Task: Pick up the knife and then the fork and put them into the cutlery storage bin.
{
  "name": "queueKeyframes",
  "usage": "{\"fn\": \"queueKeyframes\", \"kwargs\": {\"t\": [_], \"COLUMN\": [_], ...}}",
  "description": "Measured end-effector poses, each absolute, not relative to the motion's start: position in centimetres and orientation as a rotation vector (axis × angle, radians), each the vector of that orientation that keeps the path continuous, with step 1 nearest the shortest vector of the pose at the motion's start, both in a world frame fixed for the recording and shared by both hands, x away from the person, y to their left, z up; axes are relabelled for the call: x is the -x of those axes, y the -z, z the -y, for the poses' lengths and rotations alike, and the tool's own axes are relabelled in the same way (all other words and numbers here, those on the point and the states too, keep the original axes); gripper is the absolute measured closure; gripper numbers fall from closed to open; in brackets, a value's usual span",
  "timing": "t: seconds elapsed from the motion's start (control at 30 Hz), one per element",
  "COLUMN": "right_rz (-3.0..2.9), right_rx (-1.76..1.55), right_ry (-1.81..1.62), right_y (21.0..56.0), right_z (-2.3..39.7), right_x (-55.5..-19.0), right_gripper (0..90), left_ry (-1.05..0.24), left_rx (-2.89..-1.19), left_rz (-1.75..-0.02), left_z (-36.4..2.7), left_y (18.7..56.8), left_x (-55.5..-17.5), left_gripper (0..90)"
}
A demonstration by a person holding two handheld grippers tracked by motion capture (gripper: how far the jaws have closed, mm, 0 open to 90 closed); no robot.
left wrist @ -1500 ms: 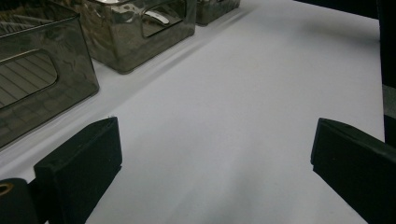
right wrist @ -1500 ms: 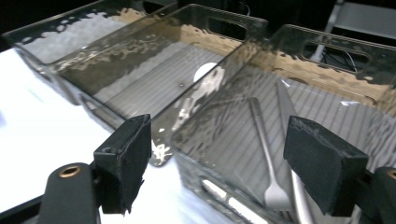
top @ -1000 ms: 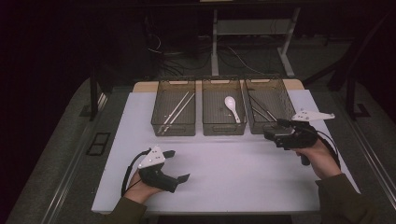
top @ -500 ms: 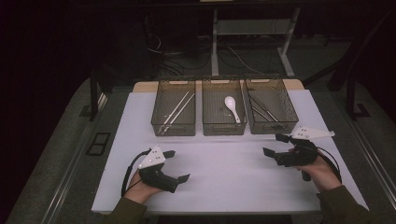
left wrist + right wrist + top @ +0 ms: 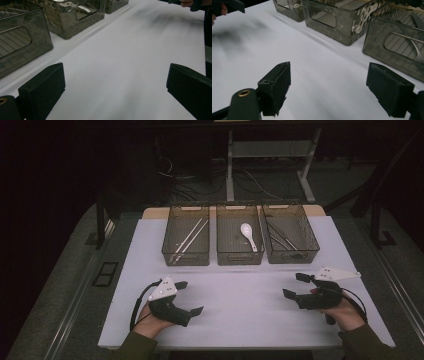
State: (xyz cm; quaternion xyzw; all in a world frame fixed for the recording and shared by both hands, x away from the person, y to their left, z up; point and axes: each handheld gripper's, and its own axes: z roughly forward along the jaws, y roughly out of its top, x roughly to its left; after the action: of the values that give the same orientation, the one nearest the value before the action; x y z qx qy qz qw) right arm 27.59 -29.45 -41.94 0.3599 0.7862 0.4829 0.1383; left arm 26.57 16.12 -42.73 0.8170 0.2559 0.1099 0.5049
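A white tabletop (image 5: 240, 295) carries three smoky see-through bins in a row along its far edge, and a person's two hand-held claws rest low over its bare near half. In the past second the right claw (image 5: 294, 286) has drawn back from beside the right bin (image 5: 290, 240) toward the near right corner and sunk closer to the cloth, while the left claw (image 5: 189, 297) has kept its place. Both stand released, jaws wide apart with nothing between them. That retreat suggests a sorting round is over or paused: chopsticks (image 5: 189, 238) lie in the left bin (image 5: 185, 241), a white spoon (image 5: 248, 235) in the middle bin (image 5: 239, 241), and dark metal cutlery (image 5: 282, 237) in the right bin, with nothing loose on the cloth.

From above, each bin's contents read plainly. The right gripper view instead shows the bins side-on, a pale metal handle (image 5: 409, 40) visible through the nearest wall, and the other claw's tip at far left. The left gripper view looks across the bare cloth.
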Motion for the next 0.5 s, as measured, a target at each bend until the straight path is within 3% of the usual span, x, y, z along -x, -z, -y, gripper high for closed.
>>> {"fn": "queueKeyframes", "kwargs": {"t": [0.5], "right_rz": [-2.29], "right_rx": [-1.031], "right_ry": [-1.427], "right_y": [42.6], "right_z": [29.7], "right_x": [-25.7], "right_gripper": [19.4], "left_ry": [-0.264], "left_rx": [-1.973], "left_rz": [-0.623], "left_z": [-16.1], "left_y": [42.7], "left_x": [-26.5], "left_gripper": [1.3]}}
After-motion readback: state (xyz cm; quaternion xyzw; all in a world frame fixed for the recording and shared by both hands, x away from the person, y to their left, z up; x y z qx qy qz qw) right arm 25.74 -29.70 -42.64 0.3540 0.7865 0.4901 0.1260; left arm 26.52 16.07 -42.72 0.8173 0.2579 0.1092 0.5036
